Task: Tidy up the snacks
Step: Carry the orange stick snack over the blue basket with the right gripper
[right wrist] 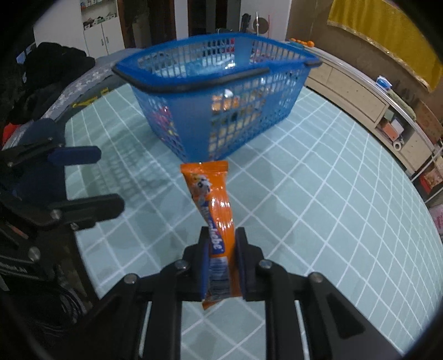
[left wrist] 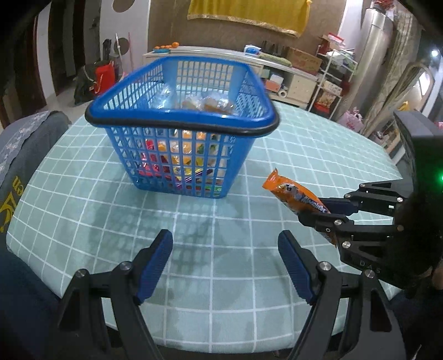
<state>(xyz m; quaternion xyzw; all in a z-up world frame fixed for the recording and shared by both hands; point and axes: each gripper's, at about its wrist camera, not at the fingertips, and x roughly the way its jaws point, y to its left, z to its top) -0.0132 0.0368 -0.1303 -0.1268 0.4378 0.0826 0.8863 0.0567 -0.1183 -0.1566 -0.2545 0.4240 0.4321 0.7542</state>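
Right hand-held gripper (right wrist: 221, 249) is clamping an orange snack packet (right wrist: 213, 199) between its blue pads, jaws pinched tight on the packet's lower half, and the wrapper is sticking out forward past the fingertips, clear of the tabletop (right wrist: 318, 207). From the left wrist view, that same packet (left wrist: 288, 191) is poking out of the right hand-held gripper (left wrist: 318, 213) at the right edge, tilting up and to the left. Left hand-held gripper (left wrist: 225, 263) is hanging with its jaws spread wide and nothing between them, blue pads facing each other over bare checked cloth. Just beyond the packet's tip, the blue mesh basket (right wrist: 216, 80) is standing upright on the tabletop, black handle lying along its rim. Colourful wrapped snacks (left wrist: 180, 155) are showing through the basket's (left wrist: 177, 116) lattice wall, piled in the bottom. Farther back, a long low cabinet (left wrist: 293, 77) is running along the wall, and a yellow cloth (left wrist: 249, 13) is hanging above it.
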